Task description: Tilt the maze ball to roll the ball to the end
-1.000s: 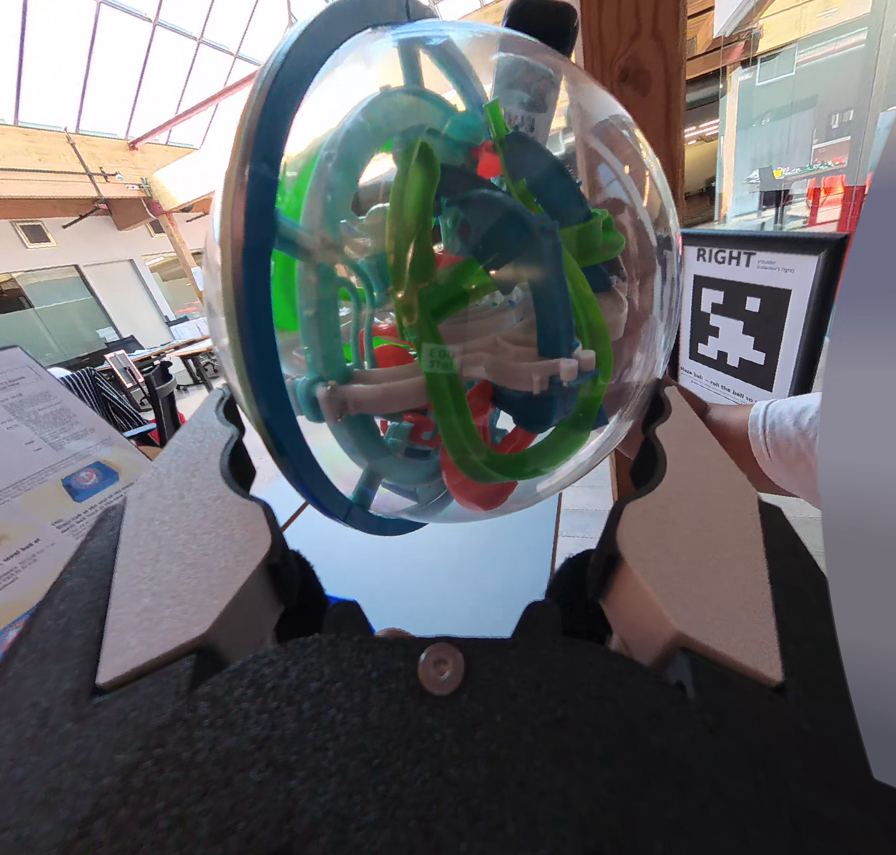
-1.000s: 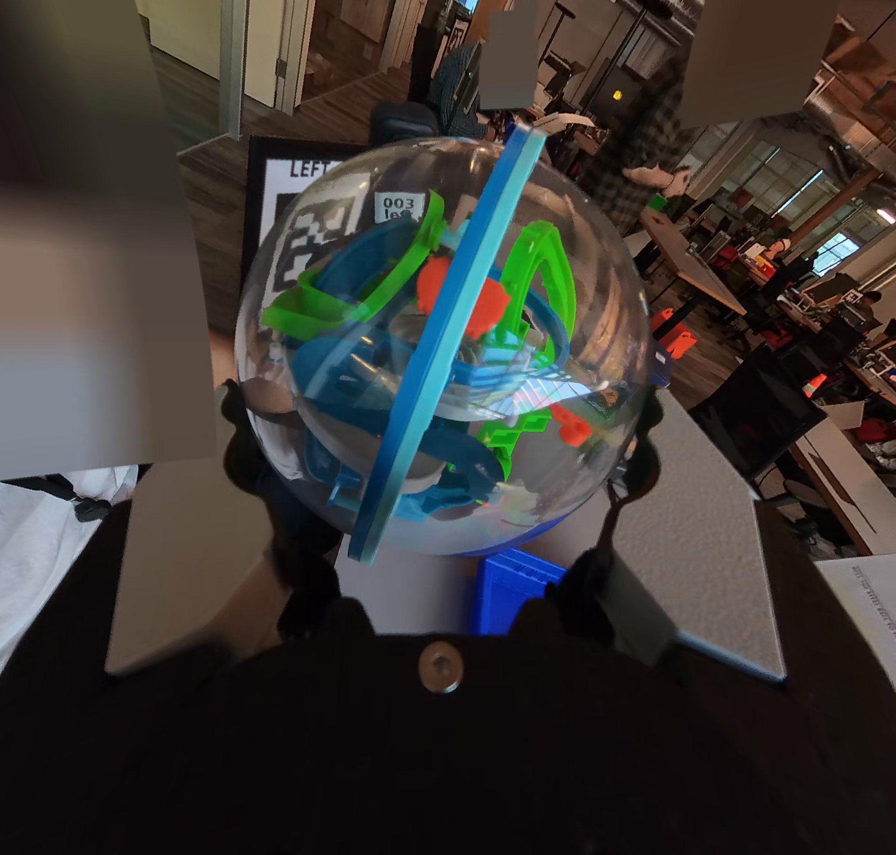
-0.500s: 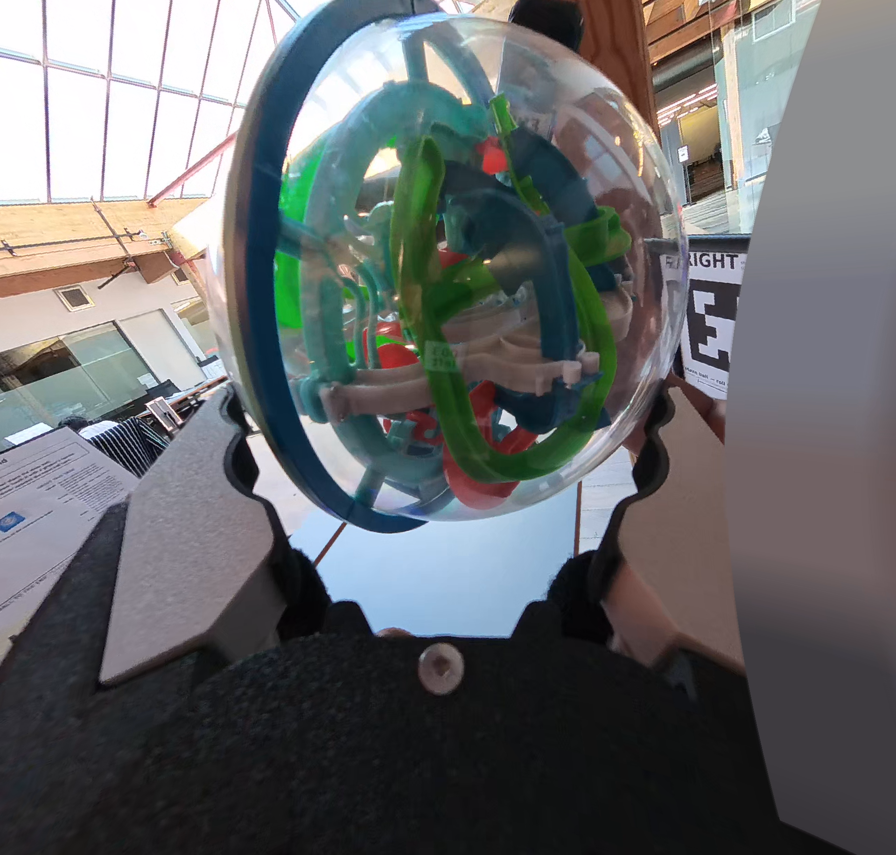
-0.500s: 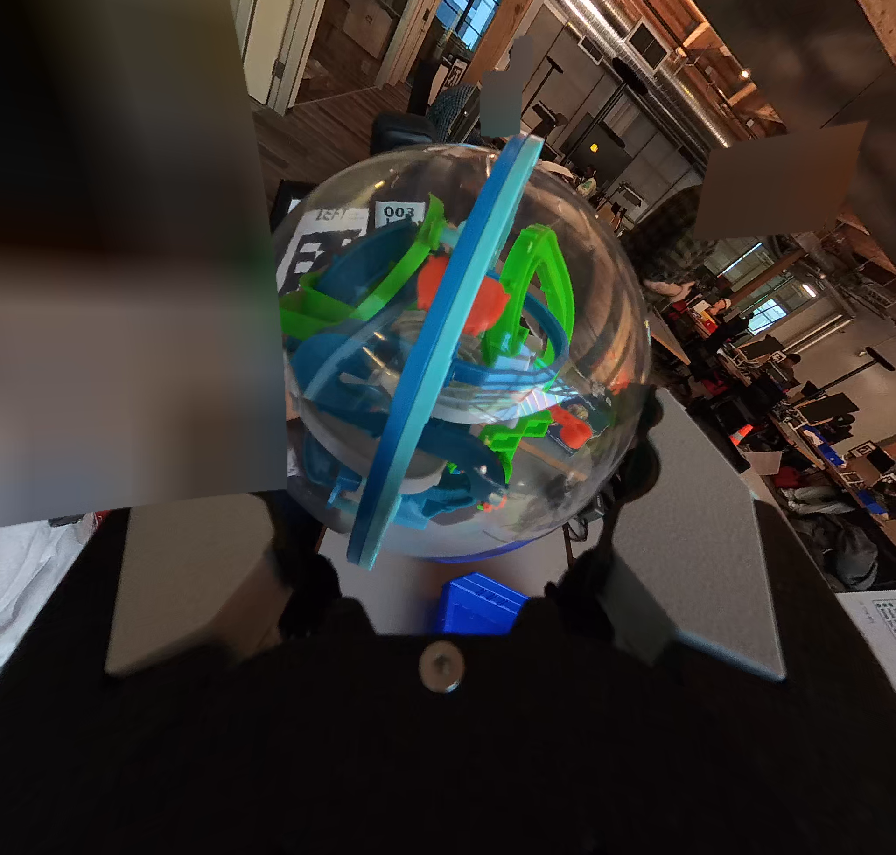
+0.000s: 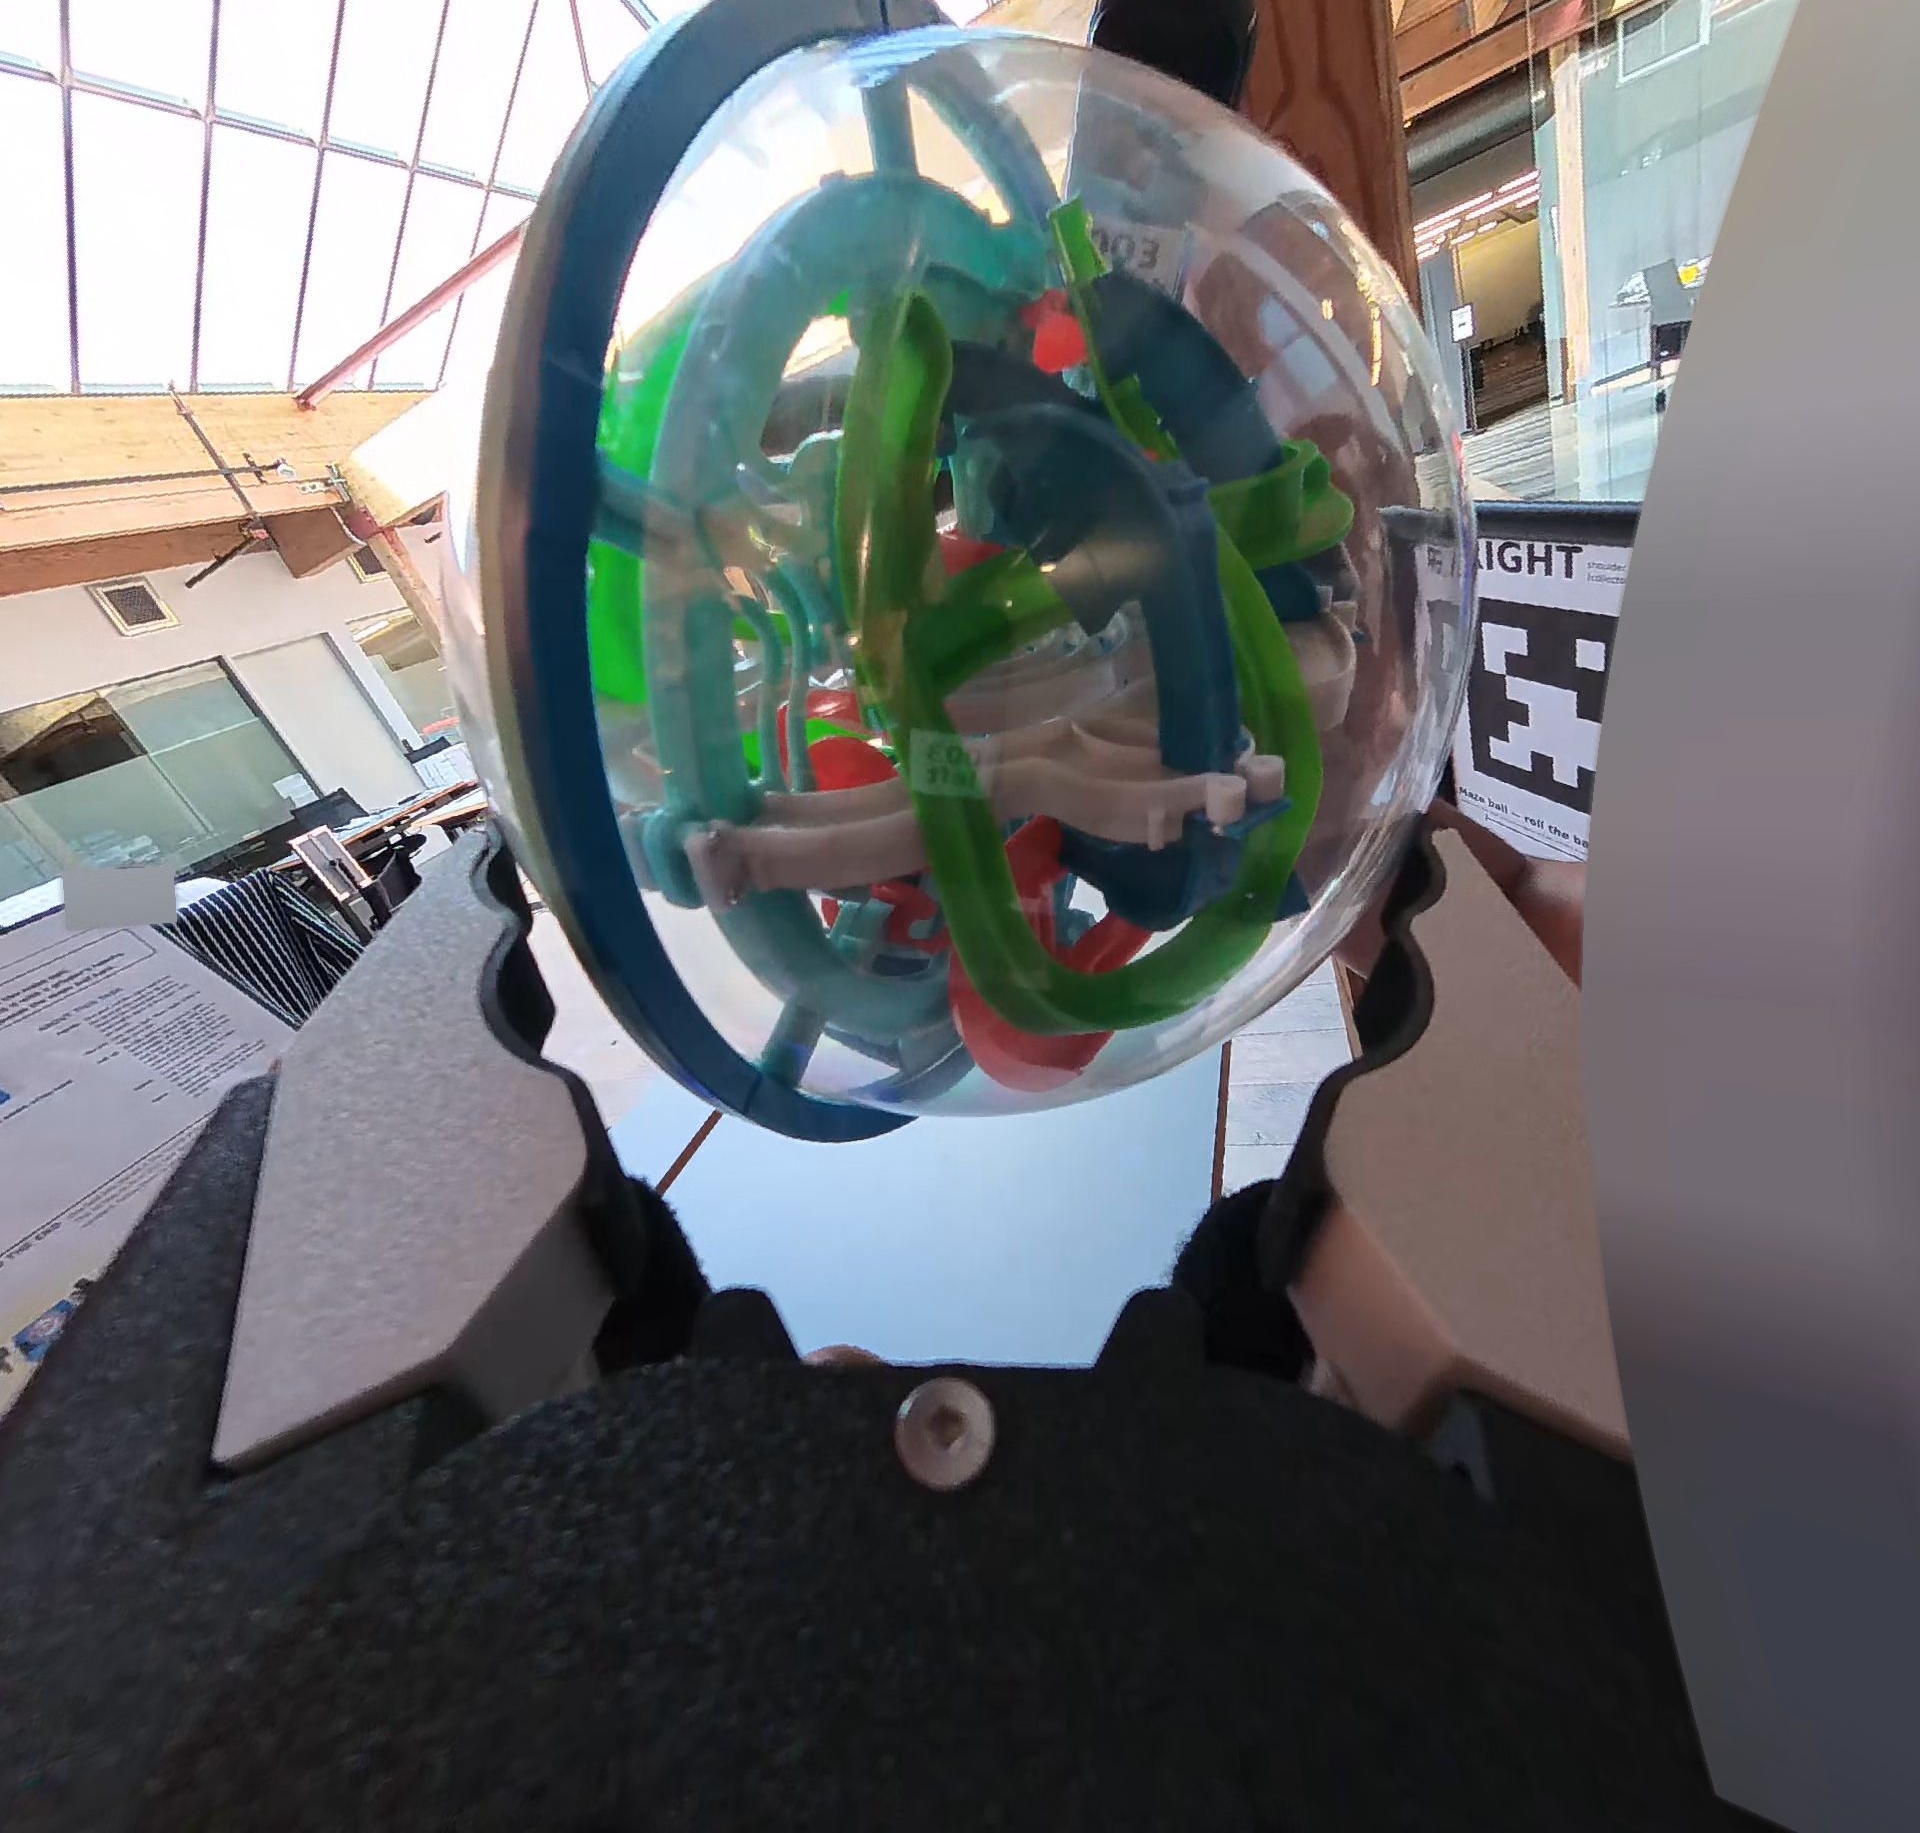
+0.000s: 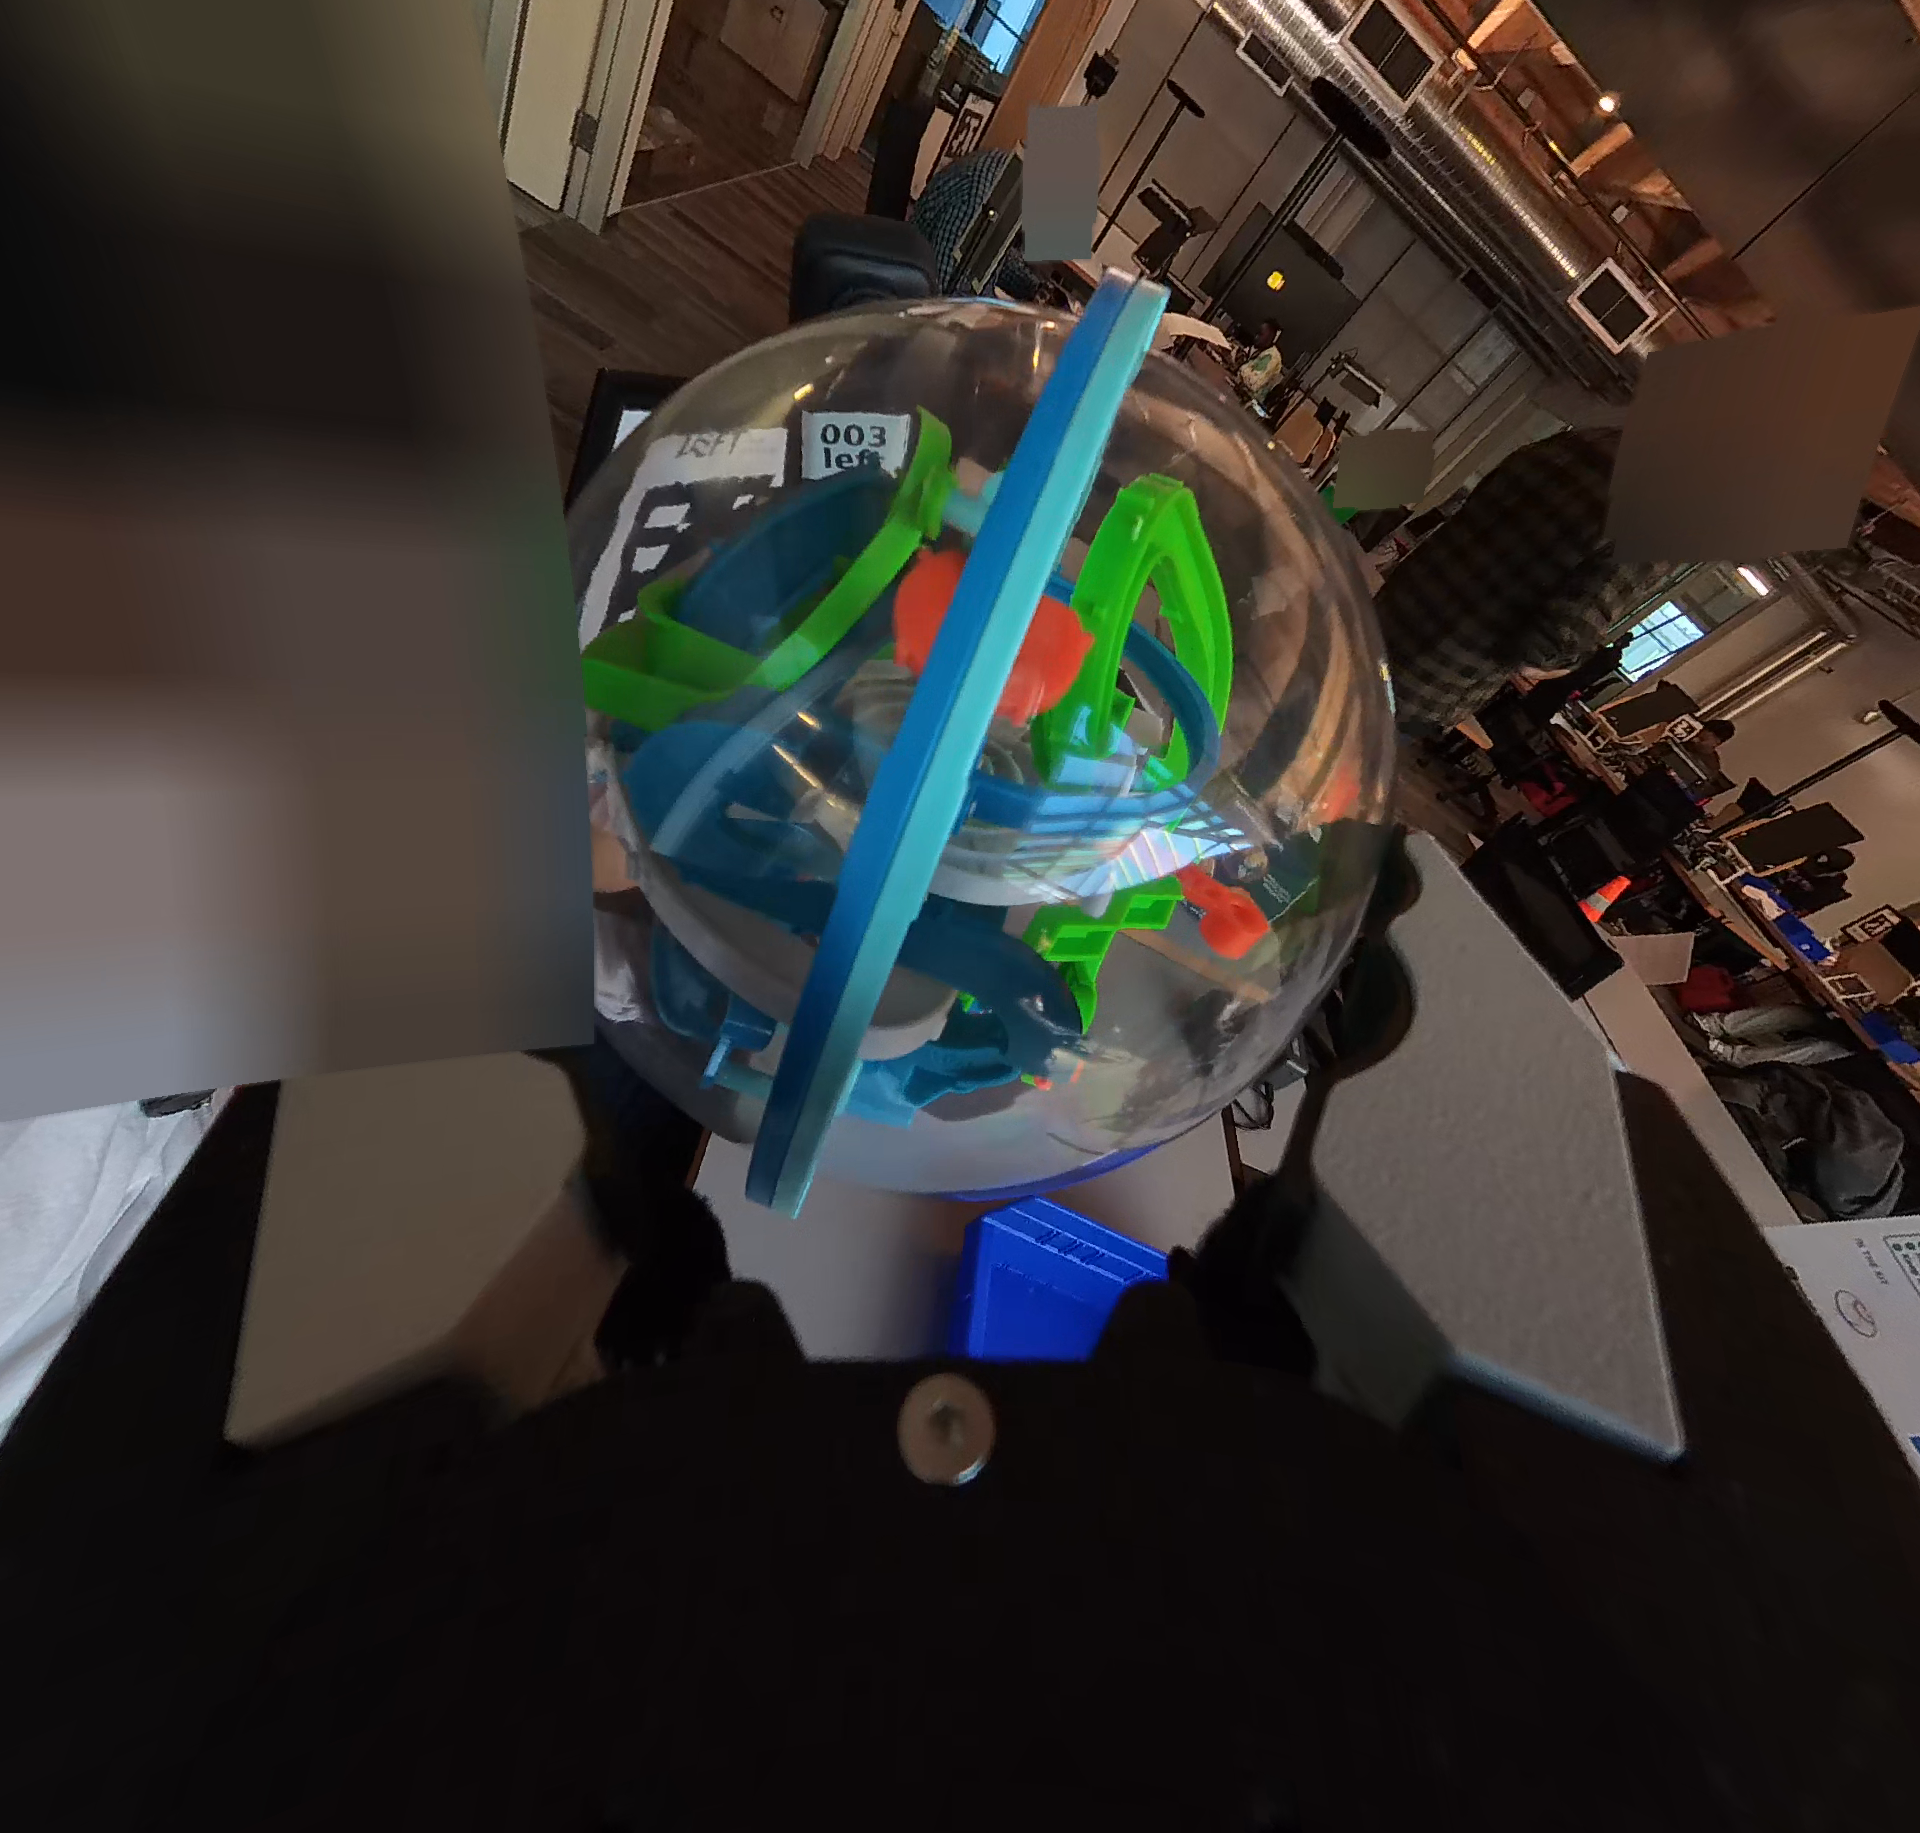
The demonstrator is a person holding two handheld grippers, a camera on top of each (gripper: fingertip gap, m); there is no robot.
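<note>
The clear maze ball [image 5: 956, 578], with its blue equator ring and green, teal and orange tracks inside, sits raised in the air between the jaws of both grippers at once. The left gripper [image 5: 961, 879] has its jaws spread wide and clamped on the sphere's opposite flanks. The right gripper [image 6: 987, 910] likewise stands wide open around the sphere [image 6: 987, 744], its visible pad against the shell, above a blue bin [image 6: 1049, 1284] on the desk [image 6: 883, 1264].

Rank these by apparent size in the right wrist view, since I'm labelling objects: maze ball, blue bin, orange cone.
1. Maze ball, by far the largest, though it sits nearest the camera.
2. Blue bin, partly hidden behind the gripper.
3. Orange cone, tiny and far off.
</note>
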